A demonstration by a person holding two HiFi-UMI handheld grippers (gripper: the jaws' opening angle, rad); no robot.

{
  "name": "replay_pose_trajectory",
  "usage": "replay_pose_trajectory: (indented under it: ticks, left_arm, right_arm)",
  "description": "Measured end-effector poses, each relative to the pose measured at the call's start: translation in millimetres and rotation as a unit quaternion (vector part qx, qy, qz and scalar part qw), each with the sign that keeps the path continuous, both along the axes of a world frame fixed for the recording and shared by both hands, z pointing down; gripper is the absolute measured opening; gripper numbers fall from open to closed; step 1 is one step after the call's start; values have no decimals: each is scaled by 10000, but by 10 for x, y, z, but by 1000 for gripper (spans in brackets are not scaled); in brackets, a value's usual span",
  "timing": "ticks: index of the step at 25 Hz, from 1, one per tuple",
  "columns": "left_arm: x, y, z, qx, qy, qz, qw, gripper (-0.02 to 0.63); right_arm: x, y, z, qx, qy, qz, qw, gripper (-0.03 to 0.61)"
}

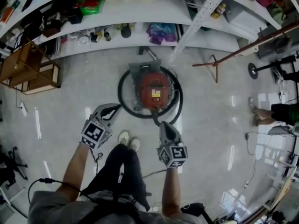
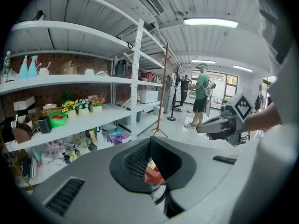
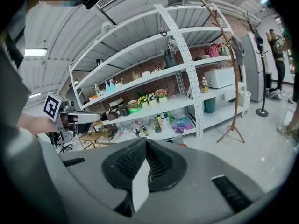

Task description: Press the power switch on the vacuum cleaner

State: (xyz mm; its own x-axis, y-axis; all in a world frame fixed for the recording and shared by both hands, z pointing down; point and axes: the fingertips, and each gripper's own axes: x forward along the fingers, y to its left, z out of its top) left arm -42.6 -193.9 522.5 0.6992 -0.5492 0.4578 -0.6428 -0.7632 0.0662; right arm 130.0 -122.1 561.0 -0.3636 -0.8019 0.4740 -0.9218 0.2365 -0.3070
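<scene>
While 2 closed grippers (image 1: 116, 108) (image 1: 161, 124) hover, 1 vacuum cleaner (image 1: 154, 91) stands ahead.

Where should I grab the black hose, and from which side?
Probably the near-left arc of the hose, from straight above with the left gripper: it lies flat on the floor, clear of the red vacuum body, so opened tongs can straddle the tube crosswise.
</scene>
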Motion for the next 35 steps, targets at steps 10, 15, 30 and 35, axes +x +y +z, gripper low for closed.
replay_pose_trajectory:
  ticks: [10,15,30,35]
  left_arm:
    - [-4,-60,411,-117,-14,58,9999,-8]
    - [-3,-96,629,-198,-41,73,9998,-8]
    - [34,-137,1397,-284,-216,220,9991,-8]
    - [2,-162,1649,-270,-265,252,9990,-8]
  right_arm:
    - [21,-90,465,4,-100,90,9999,11]
    - [14,-119,695,-374,47,-14,9993,11]
    - [-54,-327,1477,-466,73,-262,9985,12]
    - [-47,-422,1745,-445,52,-259,9987,11]
